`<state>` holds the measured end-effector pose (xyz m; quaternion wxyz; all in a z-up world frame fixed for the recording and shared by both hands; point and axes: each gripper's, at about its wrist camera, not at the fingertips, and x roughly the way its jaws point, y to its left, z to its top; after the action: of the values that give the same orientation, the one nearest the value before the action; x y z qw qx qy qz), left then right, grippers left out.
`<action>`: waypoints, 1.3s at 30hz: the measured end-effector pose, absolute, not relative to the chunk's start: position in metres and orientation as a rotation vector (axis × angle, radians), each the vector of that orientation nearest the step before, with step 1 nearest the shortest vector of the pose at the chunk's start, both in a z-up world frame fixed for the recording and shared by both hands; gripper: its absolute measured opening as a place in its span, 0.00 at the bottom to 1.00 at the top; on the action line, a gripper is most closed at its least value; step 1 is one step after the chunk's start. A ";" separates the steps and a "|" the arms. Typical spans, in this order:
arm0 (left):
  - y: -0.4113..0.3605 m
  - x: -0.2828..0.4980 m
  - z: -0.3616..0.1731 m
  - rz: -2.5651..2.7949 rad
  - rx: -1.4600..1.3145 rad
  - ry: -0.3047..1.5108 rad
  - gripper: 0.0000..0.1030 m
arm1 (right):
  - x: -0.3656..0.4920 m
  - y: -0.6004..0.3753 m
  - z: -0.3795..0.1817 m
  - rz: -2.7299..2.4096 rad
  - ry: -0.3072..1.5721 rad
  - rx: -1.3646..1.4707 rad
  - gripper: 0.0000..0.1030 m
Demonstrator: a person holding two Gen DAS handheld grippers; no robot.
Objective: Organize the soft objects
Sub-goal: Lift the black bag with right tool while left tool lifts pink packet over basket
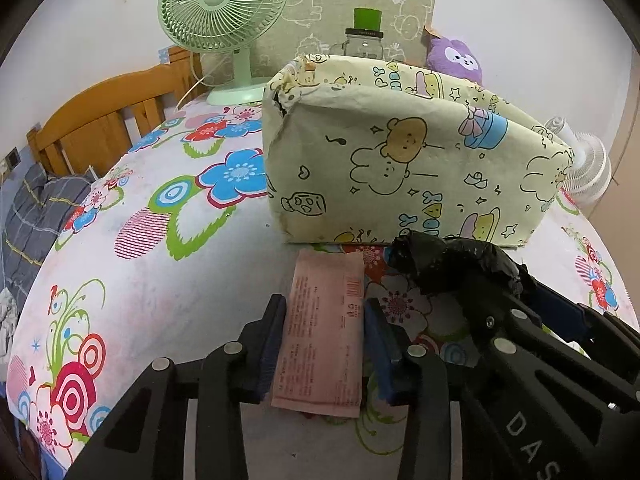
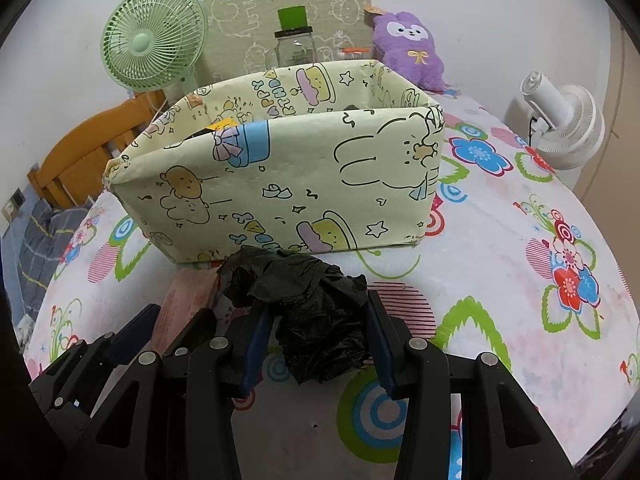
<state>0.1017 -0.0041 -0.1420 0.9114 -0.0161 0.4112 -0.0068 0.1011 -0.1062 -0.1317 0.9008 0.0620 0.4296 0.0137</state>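
- A plain white wall (image 2: 60,40) closes the back of the room.
- A grey patterned board with pale cartoon outlines (image 2: 240,20) leans against it.
- An orange wooden bed headboard (image 1: 96,116) stands at the left.
- A white tablecloth printed with bright flowers (image 2: 500,240) covers the table.
- A pale green desk fan (image 1: 222,0) stands at the table's far edge.
- A white fan (image 2: 568,120) sits at the right.

Floral-sheeted bed (image 2: 500,264), cartoon-print box (image 2: 280,184), pink packet (image 1: 320,332), two fans

Crinkled, glossy black plastic bag (image 2: 316,316) here, beside a smooth, matt pink paper-like packet (image 1: 324,336). The printed box (image 2: 280,184) looks like creased matt paper, on a soft floral cloth (image 2: 500,272). Behind: varnished wooden headboard (image 1: 100,120), clear glass jar (image 2: 294,50), fuzzy purple plush (image 2: 408,48).
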 end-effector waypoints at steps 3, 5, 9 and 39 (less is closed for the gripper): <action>-0.005 0.099 -0.142 -0.009 -0.032 0.849 0.38 | 0.099 -0.107 -0.132 0.027 0.890 0.132 0.47; -0.006 0.097 -0.142 -0.006 -0.032 0.850 0.38 | 0.097 -0.108 -0.132 0.028 0.891 0.133 0.47; -0.008 0.092 -0.141 -0.006 -0.037 0.857 0.38 | 0.092 -0.110 -0.131 0.028 0.893 0.136 0.47; -0.033 0.052 -0.082 -0.013 -0.030 0.745 0.38 | 0.048 -0.135 -0.070 0.076 0.758 0.140 0.47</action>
<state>0.0517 -0.0329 -0.0823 0.9313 -0.0147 0.3638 -0.0065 0.0482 -0.1345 -0.0697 0.9259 0.0683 0.3697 0.0371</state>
